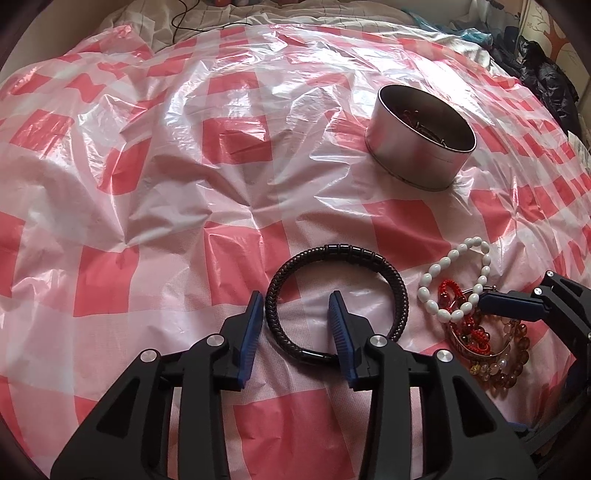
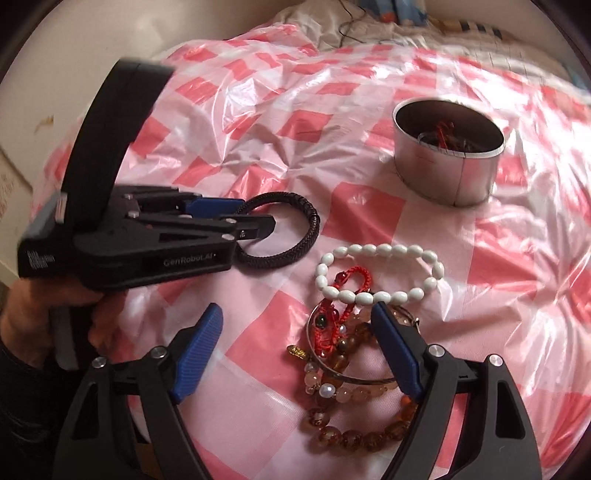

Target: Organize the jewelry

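Grippers both stood spread: my left gripper (image 1: 297,306) straddled the black braided bracelet (image 1: 337,291) unpinched, my right gripper (image 2: 297,354) over the bead pile (image 2: 351,369) mid-sheet, tin (image 2: 448,155) toward the far right edge. Risk: tangled strands could drag neighbours along.

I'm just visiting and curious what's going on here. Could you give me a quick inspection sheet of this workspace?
Surface: crinkled pink-and-white checked plastic sheet over a bed.
Job's things: black braided bracelet; white bead bracelet; red cord bracelet, amber bead bracelets heaped together; metal tin already holding jewelry.
Clutter: dark clothing at the edge.
Grippers: left tool open astride the black bracelet; right tool open over the heap.
Cables: thin black cable far back.
Surroundings: rumpled bedding.
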A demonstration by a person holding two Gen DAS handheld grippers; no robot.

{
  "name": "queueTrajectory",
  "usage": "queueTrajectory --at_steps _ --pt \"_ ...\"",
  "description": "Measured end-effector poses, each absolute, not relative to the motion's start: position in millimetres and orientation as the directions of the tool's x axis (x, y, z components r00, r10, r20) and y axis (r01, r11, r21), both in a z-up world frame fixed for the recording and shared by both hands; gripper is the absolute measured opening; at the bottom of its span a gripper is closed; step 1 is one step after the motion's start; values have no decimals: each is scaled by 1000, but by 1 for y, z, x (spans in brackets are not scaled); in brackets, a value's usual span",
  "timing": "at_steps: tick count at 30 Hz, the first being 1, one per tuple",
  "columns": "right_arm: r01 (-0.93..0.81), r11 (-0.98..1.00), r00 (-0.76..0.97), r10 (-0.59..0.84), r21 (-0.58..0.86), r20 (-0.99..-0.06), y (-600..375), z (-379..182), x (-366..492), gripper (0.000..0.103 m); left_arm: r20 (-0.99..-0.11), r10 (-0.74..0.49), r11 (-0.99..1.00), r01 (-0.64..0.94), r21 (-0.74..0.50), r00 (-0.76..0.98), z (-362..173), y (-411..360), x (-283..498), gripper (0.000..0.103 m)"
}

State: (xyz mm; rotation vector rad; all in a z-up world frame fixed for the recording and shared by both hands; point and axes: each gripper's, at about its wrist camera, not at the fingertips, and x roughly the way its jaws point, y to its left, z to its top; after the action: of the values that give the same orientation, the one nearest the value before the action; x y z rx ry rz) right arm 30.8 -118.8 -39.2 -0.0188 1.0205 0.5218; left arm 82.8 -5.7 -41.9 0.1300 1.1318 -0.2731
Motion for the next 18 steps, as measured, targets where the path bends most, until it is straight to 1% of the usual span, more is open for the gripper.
queueTrajectory --at_steps 1,2,4,7,10,11,13,18 --pt "-427 880 417 396 209 -818 -118 -40 31 73 -906 -150 959 282 -35 396 -42 -6 83 37" --pt "-422 884 411 385 203 -826 -118 -43 34 62 -906 -149 958 285 -33 396 -42 -7 82 38" --pt "-394 895 411 376 211 -830 -125 -46 38 48 -905 -150 956 291 -31 397 -42 -8 81 40" --pt "-363 899 397 386 244 -833 -134 -48 42 21 -906 -151 956 293 -30 397 -43 -8 80 41" --pt "-359 900 407 388 246 -827 -139 -45 39 14 -906 -150 956 293 -30 397 -43 -9 80 41" --pt "-352 896 405 406 270 -819 -143 -44 39 12 -906 -149 955 294 -29 397 -43 -9 80 41" --pt "-318 883 402 455 345 -795 -157 -40 39 8 -906 -149 955 296 -28 397 -43 -9 80 42" --pt "-235 794 384 606 561 -697 -191 -36 47 8 -906 -149 954 297 -27 397 -43 -9 80 42"
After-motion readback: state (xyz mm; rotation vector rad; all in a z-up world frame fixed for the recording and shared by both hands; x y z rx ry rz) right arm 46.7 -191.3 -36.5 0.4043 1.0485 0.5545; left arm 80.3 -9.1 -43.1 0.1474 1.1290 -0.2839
